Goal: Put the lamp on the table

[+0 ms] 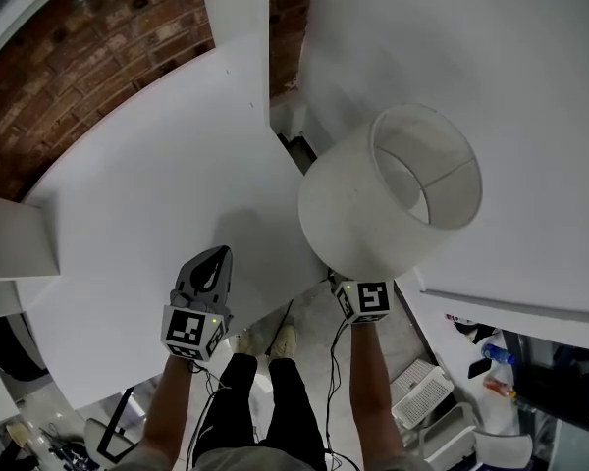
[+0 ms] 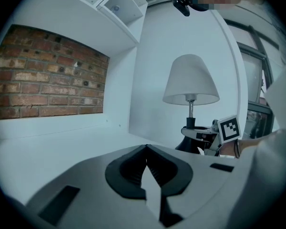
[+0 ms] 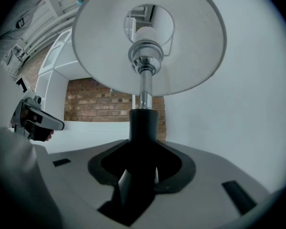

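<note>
My right hand-held gripper (image 3: 136,175) clamps the black stem (image 3: 144,128) of the white-shaded lamp (image 1: 358,214), keeping it upright; left hand-held gripper (image 2: 147,173) closed, empty.

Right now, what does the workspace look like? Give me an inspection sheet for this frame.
Surface: white table, bare.
Job's things: lamp, white shade, upright, held by its black neck; whether the base touches the table cannot be seen.
Clutter: nothing seen on the table; bottles low at the right, off it.
Grippers: right gripper, fingers closed on the lamp's neck; left gripper, fingers together, empty.
Cables: black cables hang beside the person's legs.
Surroundings: brick wall, white shelving.
</note>
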`<move>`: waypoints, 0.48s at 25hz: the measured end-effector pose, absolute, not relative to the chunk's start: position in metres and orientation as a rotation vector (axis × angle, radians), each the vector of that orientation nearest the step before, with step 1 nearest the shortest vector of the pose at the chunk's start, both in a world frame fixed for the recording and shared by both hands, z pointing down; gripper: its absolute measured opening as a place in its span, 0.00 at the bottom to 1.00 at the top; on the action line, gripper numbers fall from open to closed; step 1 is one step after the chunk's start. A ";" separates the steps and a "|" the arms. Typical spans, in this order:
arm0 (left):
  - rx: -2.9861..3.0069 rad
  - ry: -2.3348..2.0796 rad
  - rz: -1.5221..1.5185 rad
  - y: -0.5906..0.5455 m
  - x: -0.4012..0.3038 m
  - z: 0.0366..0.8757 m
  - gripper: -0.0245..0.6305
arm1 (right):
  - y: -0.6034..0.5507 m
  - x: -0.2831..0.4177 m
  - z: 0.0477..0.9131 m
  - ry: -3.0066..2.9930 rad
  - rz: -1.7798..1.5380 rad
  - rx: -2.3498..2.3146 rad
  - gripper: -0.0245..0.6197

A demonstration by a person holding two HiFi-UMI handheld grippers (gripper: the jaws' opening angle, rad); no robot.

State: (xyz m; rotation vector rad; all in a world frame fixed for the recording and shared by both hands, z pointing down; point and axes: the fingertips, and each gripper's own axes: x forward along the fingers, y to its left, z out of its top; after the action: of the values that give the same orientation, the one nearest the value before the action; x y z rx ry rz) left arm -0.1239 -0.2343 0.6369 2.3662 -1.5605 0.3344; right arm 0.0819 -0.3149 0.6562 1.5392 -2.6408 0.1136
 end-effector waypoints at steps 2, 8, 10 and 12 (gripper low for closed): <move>2.385 -1.566 0.330 -0.232 -0.122 0.637 0.04 | -0.314 0.082 0.656 -2.646 0.101 1.542 0.29; 2.424 -1.583 0.291 -0.223 -0.120 0.630 0.04 | -0.309 0.081 0.659 -2.633 0.033 1.551 0.29; 2.435 -1.590 0.290 -0.220 -0.121 0.631 0.04 | -0.308 0.082 0.661 -2.634 0.029 1.563 0.29; 2.445 -1.594 0.290 -0.216 -0.122 0.632 0.04 | -0.307 0.083 0.661 -2.639 0.033 1.576 0.29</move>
State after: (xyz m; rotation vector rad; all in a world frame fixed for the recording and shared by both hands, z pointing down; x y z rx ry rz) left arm -0.1221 -0.2164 0.6323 2.4450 -1.5936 0.2897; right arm 0.0833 -0.3074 0.6614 1.5762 -2.6392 0.0331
